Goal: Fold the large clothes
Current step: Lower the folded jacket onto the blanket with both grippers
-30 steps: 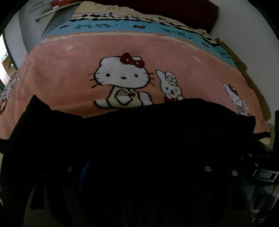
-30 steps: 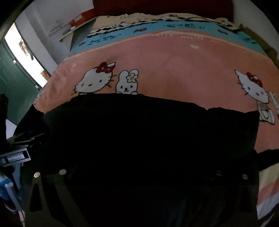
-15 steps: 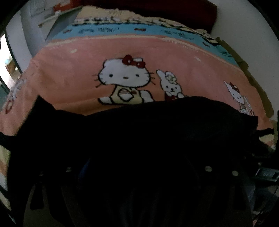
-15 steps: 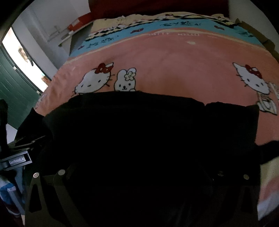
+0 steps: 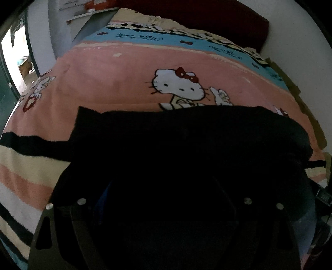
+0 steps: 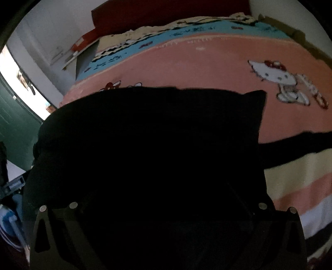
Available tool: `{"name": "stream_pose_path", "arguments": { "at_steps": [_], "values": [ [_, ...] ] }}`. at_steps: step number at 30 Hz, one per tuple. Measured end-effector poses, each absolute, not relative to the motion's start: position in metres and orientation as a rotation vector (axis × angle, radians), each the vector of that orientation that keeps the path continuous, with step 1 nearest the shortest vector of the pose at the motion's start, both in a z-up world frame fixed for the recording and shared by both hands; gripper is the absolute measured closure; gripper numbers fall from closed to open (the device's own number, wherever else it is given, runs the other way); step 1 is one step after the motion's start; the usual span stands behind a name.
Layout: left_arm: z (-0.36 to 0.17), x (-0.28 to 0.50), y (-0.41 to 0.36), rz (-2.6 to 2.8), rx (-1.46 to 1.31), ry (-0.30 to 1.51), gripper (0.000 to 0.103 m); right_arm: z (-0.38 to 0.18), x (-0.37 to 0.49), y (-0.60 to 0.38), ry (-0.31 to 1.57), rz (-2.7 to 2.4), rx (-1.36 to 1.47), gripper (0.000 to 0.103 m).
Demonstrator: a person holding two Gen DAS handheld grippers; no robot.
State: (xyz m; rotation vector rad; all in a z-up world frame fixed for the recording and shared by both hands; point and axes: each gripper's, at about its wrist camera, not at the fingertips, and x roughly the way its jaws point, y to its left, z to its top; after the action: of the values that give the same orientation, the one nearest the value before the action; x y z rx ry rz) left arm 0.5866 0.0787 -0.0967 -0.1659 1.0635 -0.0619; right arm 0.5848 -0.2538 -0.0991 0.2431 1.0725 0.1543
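Note:
A large black garment (image 5: 186,145) hangs across the near part of the left wrist view and buries my left gripper (image 5: 164,184). Only the gripper's dark base plates with their screws show; the cloth hides the fingertips. The same black garment (image 6: 155,135) fills the near half of the right wrist view over my right gripper (image 6: 166,187). It is spread between both grippers and moves with them, above the pink cartoon-cat blanket (image 5: 124,83) on the bed. Its far edge overlaps the cat print.
The pink blanket (image 6: 207,62) has a blue band at the far end and cream, pink and black stripes (image 6: 300,182) near me. A dark red headboard (image 5: 207,18) backs the bed. A green door (image 6: 12,124) and a bright doorway stand at the left.
Both views have swung outward and back. The blanket's striped near end now shows at the left and right sides, and the garment's far edge covers more of the cat print.

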Motion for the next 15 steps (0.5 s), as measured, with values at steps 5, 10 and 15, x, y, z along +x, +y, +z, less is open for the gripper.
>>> {"name": "stream_pose_path", "arguments": {
  "at_steps": [5,10,15],
  "values": [
    [-0.103,0.587,0.077,-0.055,-0.177,1.052,0.011,-0.110,0.593,-0.257,1.076,0.166,0.265,0.002],
    [-0.093,0.572,0.074,-0.019,-0.148,1.007,0.011,-0.108,0.587,-0.257,1.063,0.157,0.261,0.002],
    [-0.067,0.523,0.065,0.037,-0.043,0.880,0.011,-0.083,0.559,-0.252,1.013,0.121,0.204,0.002]
  ]
}}
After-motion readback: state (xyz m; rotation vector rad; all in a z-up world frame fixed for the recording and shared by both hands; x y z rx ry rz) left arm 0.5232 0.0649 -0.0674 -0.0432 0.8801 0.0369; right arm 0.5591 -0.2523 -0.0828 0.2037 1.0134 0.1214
